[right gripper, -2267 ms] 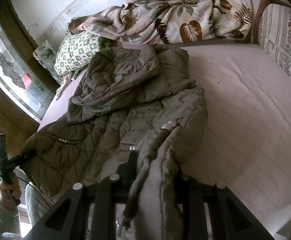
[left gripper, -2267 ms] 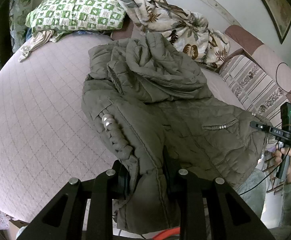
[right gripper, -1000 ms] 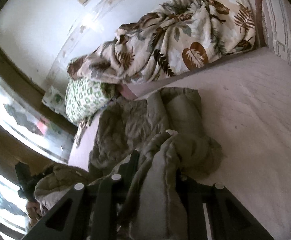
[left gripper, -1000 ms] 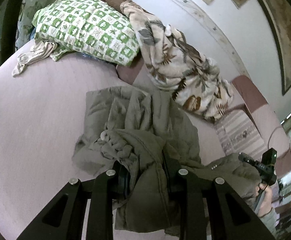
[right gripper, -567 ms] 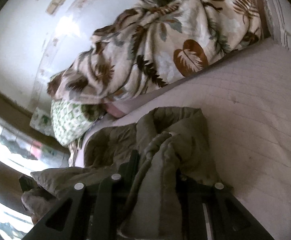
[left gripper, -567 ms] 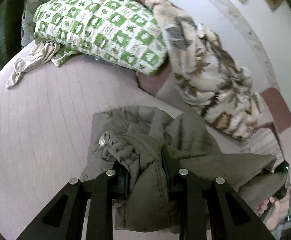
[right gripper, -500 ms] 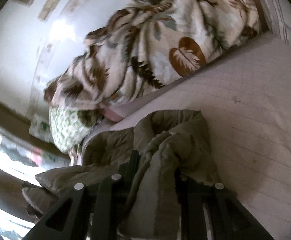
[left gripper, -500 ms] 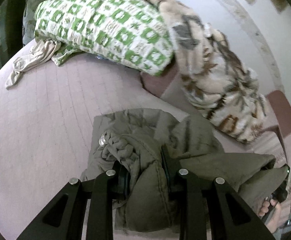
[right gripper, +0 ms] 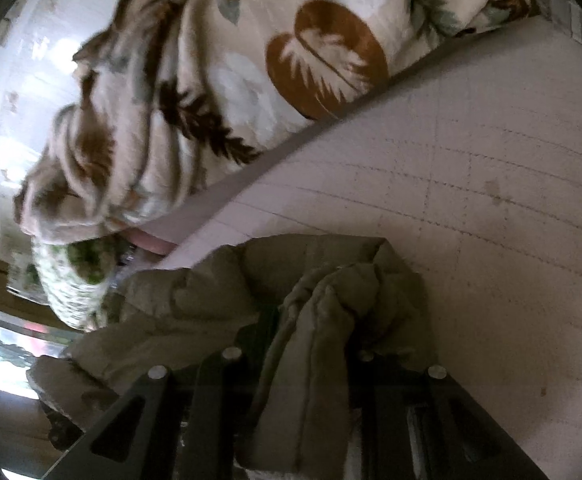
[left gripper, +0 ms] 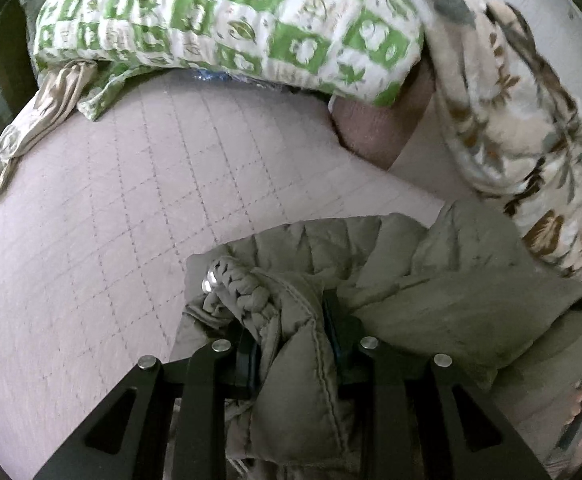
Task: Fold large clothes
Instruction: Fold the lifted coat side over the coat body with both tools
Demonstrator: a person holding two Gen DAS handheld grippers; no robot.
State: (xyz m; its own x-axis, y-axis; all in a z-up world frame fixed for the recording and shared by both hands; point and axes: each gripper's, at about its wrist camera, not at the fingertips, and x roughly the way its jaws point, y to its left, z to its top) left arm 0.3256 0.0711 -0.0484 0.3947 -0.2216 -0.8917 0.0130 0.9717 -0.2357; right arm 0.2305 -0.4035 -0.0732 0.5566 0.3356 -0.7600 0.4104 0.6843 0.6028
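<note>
An olive-green quilted jacket (left gripper: 463,300) lies bunched on the pink quilted bed (left gripper: 103,220). My left gripper (left gripper: 291,332) is shut on the jacket's hem, beside its braided trim with a metal snap (left gripper: 227,280). My right gripper (right gripper: 311,340) is shut on another part of the jacket (right gripper: 219,300), held over the folded mass. The jacket's lower part is doubled over toward its hood end, close to the head of the bed (right gripper: 491,208). My fingertips are hidden inside the fabric in both views.
A green-and-white checked pillow (left gripper: 231,20) and a leaf-print blanket (left gripper: 523,120) lie at the head of the bed. The blanket (right gripper: 251,80) fills the top of the right wrist view. A beige cloth (left gripper: 31,120) lies at the bed's left edge.
Both grippers have carried the jacket's hem forward toward the pillow and blanket, doubling the jacket over itself. The spread-out jacket is now a bunched fold.
</note>
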